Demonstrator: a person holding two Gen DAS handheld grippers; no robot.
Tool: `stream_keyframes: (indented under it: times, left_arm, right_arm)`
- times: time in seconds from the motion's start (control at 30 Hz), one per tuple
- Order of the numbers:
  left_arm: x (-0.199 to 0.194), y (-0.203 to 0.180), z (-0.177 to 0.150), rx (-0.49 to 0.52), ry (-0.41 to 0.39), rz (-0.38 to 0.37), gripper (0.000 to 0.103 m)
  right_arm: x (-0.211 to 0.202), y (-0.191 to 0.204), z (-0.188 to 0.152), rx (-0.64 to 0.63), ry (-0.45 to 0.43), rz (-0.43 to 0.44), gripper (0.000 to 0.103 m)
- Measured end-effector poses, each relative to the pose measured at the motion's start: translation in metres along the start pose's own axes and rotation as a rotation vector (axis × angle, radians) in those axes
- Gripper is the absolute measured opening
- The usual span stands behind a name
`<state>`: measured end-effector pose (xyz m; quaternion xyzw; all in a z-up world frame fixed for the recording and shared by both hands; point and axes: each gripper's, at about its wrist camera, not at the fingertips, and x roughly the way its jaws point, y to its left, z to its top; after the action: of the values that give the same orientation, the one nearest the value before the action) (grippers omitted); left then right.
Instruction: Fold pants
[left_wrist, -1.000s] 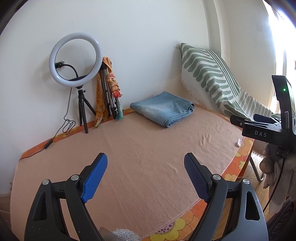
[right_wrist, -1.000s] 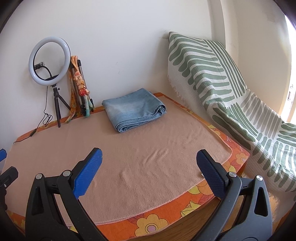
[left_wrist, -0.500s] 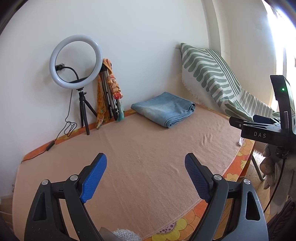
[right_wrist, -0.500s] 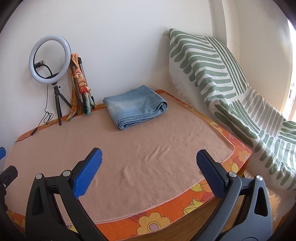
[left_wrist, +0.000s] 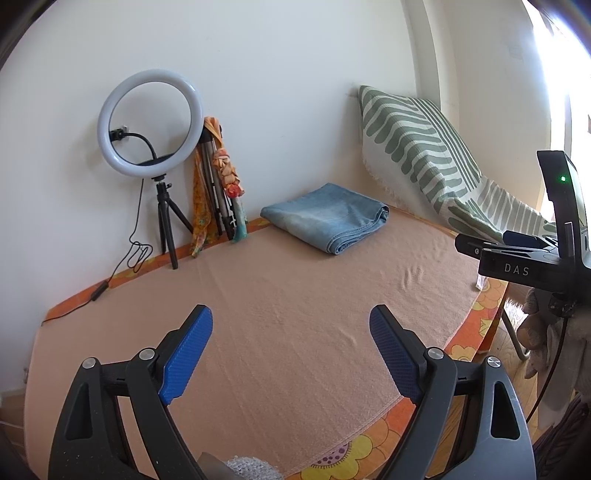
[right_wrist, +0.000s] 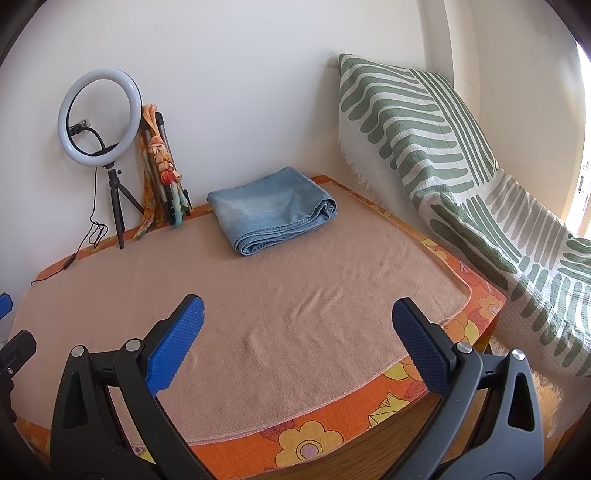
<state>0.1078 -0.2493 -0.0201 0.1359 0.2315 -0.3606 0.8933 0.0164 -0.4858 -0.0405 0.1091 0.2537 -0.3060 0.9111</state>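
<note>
A pair of light blue jeans (left_wrist: 327, 221) lies folded into a thick rectangle at the far side of the table, near the wall; it also shows in the right wrist view (right_wrist: 273, 208). My left gripper (left_wrist: 290, 350) is open and empty, held above the table's near edge, well short of the jeans. My right gripper (right_wrist: 295, 339) is open and empty too, over the near right edge. The body of the right gripper (left_wrist: 532, 258) shows at the right of the left wrist view.
A peach cloth (right_wrist: 258, 295) covers the table over an orange flowered one (right_wrist: 310, 443). A ring light on a tripod (left_wrist: 151, 122) and a folded tripod with a scarf (left_wrist: 218, 184) stand at the back wall. A green-striped blanket (right_wrist: 443, 147) drapes at the right.
Both grippers have drifted slightly back and up from the table, so the view shifted a little. The jeans have not moved. Both grippers stay open.
</note>
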Motion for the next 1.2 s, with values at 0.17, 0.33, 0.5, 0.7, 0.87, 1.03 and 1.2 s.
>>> stream_keyframes:
  times: [0.17,0.33,0.5,0.7,0.87,1.03,1.2]
  left_arm:
    - [0.0004,-0.0004,0.0003,0.001,0.0,-0.001,0.087]
    - [0.0006,-0.0015,0.0007,0.005,-0.001,0.002,0.087]
    - [0.0007,-0.0014,0.0006,0.005,-0.001,0.002,0.087]
    - [0.0002,-0.0027,0.0005,0.006,-0.002,0.002,0.088]
    - [-0.0007,-0.0039,-0.0001,0.005,-0.002,0.004,0.088]
    - [0.0005,-0.0034,-0.001,-0.001,0.005,-0.002,0.088]
    - [0.0008,-0.0036,-0.0018,0.001,0.007,-0.003,0.088]
  right_arm:
    - [0.0012,-0.0012,0.0007,-0.002,0.001,0.002,0.103]
    - [0.0012,0.0008,-0.0018,-0.004,0.004,0.006,0.103]
    - [0.0007,0.0012,-0.0024,0.0,0.005,0.007,0.103]
    - [0.0009,0.0023,-0.0032,0.001,0.006,0.012,0.103]
    - [0.0014,0.0025,-0.0023,0.002,0.008,0.015,0.103]
    - [0.0012,0.0032,-0.0023,0.002,0.009,0.015,0.103]
    - [0.0019,0.005,-0.0023,0.001,0.01,0.018,0.103]
